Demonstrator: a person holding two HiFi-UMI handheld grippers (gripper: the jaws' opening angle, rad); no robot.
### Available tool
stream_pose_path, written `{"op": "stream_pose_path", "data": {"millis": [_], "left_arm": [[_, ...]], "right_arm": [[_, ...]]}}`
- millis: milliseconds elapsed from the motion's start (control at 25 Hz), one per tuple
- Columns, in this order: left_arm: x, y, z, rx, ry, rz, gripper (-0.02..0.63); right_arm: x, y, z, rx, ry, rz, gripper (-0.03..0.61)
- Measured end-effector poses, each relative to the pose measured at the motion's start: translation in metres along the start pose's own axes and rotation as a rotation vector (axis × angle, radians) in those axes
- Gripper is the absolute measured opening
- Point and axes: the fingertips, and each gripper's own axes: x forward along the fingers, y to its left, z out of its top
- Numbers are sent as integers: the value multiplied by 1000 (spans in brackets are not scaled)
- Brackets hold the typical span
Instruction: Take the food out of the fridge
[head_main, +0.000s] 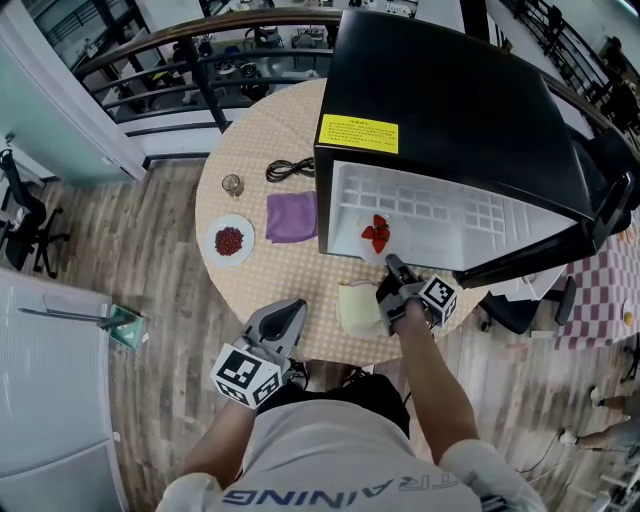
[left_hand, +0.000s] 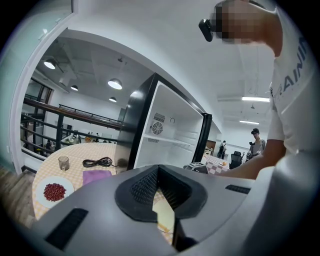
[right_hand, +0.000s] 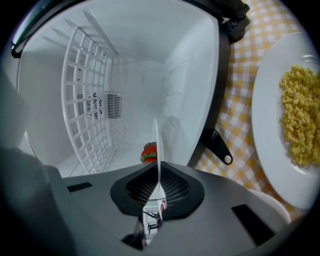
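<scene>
From the head view, the black fridge sits on the round checked bench with its door swung wide and the white inside on show. The strawberry plate is right at the mouth of the fridge, red strawberries on top. The right gripper is in there at the plate's near rim. Just beside it on the bench lies a plate of yellow grains. The left gripper hangs back near the bench edge, well apart from the fridge. Farther left are a plate of red beans, a purple cloth, a black cable and a small glass.

Over to the left gripper view: the left gripper has its fingers pressed together at the tips, nothing between them. Ahead stand the open fridge, the red beans, the cloth, the cable and the glass.

Now the right gripper view, and here's the grip: the right gripper has its fingers pinching the strawberry plate, seen edge-on as a thin white line. The strawberries peek out just left of it. A white wire rack lines the fridge wall. Outside on the right, the yellow grains rest on their plate.
</scene>
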Motion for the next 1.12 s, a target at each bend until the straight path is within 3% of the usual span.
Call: {"op": "stream_pose_path", "data": {"millis": [280, 560, 800, 1120], "left_arm": [[-8, 10, 2, -2, -11, 21, 6], [-19, 19, -2, -8, -16, 40, 6], [-33, 27, -6, -14, -12, 59, 6], [-67, 50, -17, -36, -9, 129, 6]], "right_arm": [[-38, 17, -16, 4, 6, 30, 32], [-73, 11, -58, -1, 61, 23, 32], [-79, -15, -119, 7, 181, -16, 32], [-43, -21, -185, -42, 328, -54, 32]]}}
